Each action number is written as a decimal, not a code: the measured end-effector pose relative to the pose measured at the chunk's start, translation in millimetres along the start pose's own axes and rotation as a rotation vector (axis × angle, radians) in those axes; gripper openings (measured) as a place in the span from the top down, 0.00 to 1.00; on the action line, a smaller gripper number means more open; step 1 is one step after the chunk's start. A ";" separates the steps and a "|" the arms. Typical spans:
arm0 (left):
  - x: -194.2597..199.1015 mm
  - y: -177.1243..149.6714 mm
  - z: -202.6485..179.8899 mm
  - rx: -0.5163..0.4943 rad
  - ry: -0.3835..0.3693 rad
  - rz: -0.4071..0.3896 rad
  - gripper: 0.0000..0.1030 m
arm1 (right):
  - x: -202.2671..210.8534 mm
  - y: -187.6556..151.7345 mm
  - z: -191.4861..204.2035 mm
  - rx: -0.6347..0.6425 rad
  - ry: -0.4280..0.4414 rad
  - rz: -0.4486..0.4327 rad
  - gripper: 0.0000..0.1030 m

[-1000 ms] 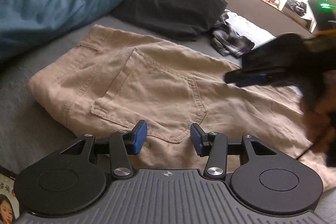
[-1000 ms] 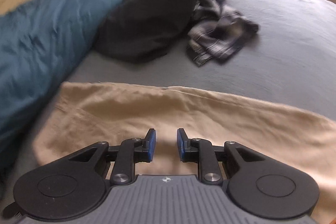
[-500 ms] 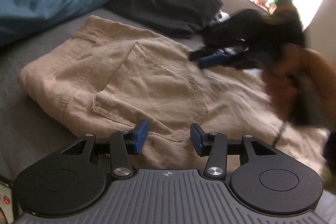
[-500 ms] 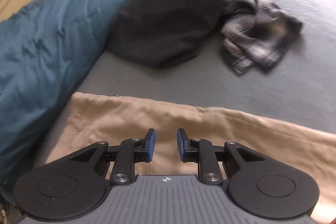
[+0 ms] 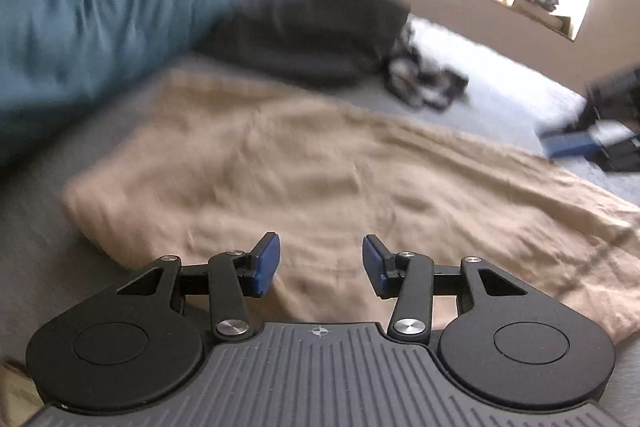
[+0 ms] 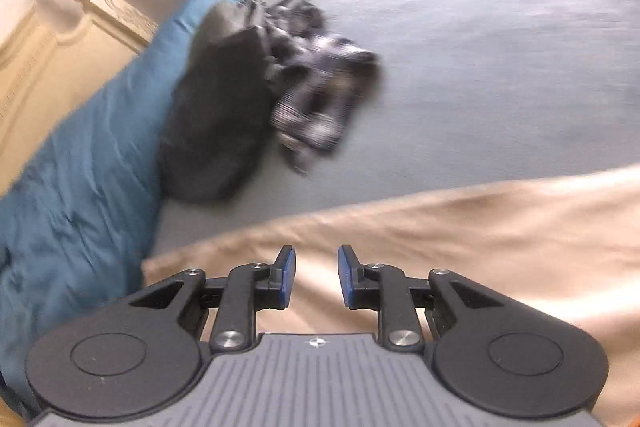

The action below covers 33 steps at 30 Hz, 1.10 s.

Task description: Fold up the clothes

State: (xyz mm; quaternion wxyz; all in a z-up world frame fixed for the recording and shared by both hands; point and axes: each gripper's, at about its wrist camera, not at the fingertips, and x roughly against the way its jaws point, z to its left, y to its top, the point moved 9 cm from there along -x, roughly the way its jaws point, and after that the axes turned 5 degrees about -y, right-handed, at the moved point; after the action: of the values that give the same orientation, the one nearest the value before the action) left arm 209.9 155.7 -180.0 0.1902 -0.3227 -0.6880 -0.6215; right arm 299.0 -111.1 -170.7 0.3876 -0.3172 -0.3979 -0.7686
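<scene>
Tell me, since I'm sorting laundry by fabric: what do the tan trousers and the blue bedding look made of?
The tan trousers look like matte woven cotton twill or canvas, with soft creases and no sheen. The blue bedding looks like a smooth, padded woven fabric, finely wrinkled, perhaps cotton or polyester; blur leaves it open.

Tan trousers (image 5: 320,167), teal duvet (image 5: 80,27), black garment (image 6: 216,123), plaid cloth (image 6: 320,99), grey sheet (image 6: 500,67)

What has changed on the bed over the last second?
The right hand-held gripper swung across above the trousers and back out to the right edge of the left camera's view. Nothing was grabbed or let go; both grippers are open and empty. The trousers, dark garment and plaid cloth stayed put.
</scene>
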 end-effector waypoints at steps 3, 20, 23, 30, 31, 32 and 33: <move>8.8 8.4 -21.8 -0.046 -0.065 -0.019 0.55 | 7.2 -5.3 -24.5 0.051 -0.096 0.008 0.76; -32.2 -34.8 -52.3 -0.073 -0.130 0.183 0.55 | -13.8 11.8 -54.1 0.049 -0.161 0.030 0.79; -31.2 -35.8 -54.6 -0.098 -0.127 0.183 0.55 | -37.8 -5.6 -44.9 0.097 -0.153 0.110 0.76; -30.1 -35.3 -52.9 -0.120 -0.124 0.183 0.55 | -33.3 57.0 -76.6 -0.126 -0.177 -0.116 0.81; -30.4 -35.0 -52.9 -0.121 -0.122 0.182 0.55 | -24.7 55.9 -77.0 -0.128 -0.160 -0.110 0.80; -30.6 -35.1 -52.8 -0.120 -0.120 0.180 0.55 | -19.3 48.2 -73.3 -0.116 -0.133 -0.076 0.80; -30.7 -35.1 -52.7 -0.120 -0.118 0.178 0.55 | -14.5 38.5 -68.4 -0.097 -0.106 -0.033 0.80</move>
State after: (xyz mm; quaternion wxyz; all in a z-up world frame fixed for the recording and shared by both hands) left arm 200.7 97.1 -217.9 0.1843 -0.4295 -0.6283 -0.6220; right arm 326.6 -179.5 -201.2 0.3375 -0.3691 -0.3853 -0.7755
